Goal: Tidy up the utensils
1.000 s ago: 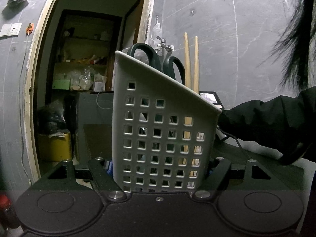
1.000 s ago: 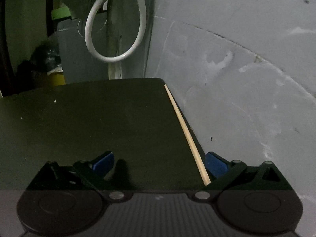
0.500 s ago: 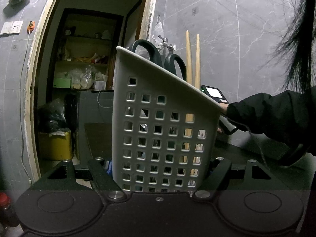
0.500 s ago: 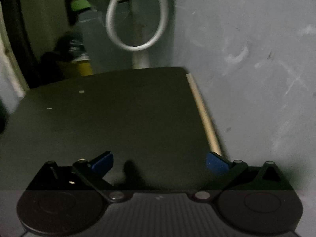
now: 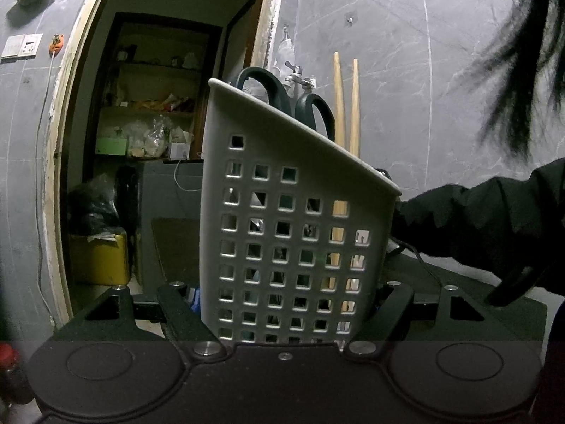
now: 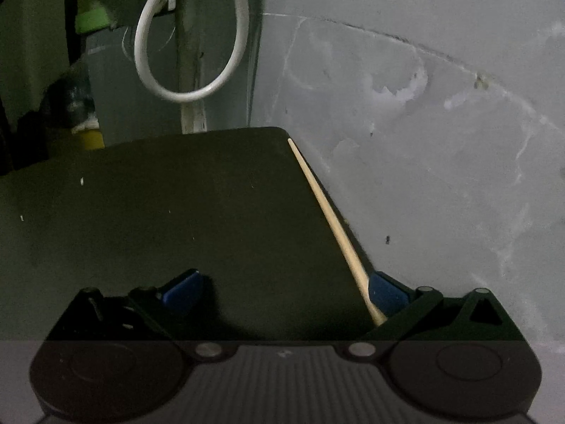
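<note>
In the left wrist view a white perforated utensil caddy sits between the fingers of my left gripper, which is shut on its base. The caddy holds dark green-handled scissors and two wooden chopsticks, standing upright. In the right wrist view one wooden chopstick lies along the right edge of the black table, by the wall. My right gripper is open just above the table, its right blue pad beside the chopstick's near end.
A grey marble wall runs right beside the table edge. A white hose loop hangs beyond the table's far edge. A doorway with cluttered shelves and a yellow box lies left. The person's black sleeve reaches across at right.
The right gripper swung left and back, and now stands a little lower by the chopstick. The left gripper and caddy barely moved. The sleeve shifted; the device in the hand is hidden now.
</note>
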{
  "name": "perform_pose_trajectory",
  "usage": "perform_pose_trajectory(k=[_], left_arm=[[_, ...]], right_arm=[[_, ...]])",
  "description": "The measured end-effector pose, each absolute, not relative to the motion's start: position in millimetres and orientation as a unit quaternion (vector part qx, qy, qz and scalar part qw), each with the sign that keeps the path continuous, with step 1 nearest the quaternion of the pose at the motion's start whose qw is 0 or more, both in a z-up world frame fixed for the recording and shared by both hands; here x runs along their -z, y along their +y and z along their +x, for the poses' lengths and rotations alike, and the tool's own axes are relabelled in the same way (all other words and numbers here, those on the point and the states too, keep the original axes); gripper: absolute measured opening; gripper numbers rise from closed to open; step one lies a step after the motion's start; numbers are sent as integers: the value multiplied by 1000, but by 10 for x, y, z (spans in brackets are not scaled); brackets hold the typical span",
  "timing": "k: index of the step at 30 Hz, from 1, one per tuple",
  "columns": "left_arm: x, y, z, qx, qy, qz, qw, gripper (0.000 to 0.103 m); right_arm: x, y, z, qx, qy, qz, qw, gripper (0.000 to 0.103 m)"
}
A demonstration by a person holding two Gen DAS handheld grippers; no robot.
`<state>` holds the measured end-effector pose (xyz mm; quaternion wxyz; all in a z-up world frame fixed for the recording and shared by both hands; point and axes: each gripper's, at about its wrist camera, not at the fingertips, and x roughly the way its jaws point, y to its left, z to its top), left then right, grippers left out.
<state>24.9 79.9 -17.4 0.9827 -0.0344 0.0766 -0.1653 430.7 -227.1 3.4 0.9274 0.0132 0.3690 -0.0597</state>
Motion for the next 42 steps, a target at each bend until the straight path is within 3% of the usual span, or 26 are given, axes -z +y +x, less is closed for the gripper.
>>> perform_pose_trajectory(k=[8,13,18,24,30,36,42], left_arm=[[217,827,230,167,75,-44,982,78],[231,835,245,168,73,-47,982,78],[237,843,264,167,72,-47,982,78],[237,835,283,168,73,-47,982,78],[241,863,320,169,76,-51,981,78],[254,879,342,167,75,-56,982,78],[233,794,349,157,81,-52,983,78]], right_arm=[[32,-2352,4352,73,361,50,928,103],[-94,-2567,4197,5,388,153,909,103],[-263,-2554,3995,22,375,132,917,103],[-145,-2631,3813,111,324,184,921,103],[-55,-2439,4136,121,326,84,934,101],[10,-2413,4262,110,349,113,924,103],[-223,-2422,3694,53,316,161,934,102]])
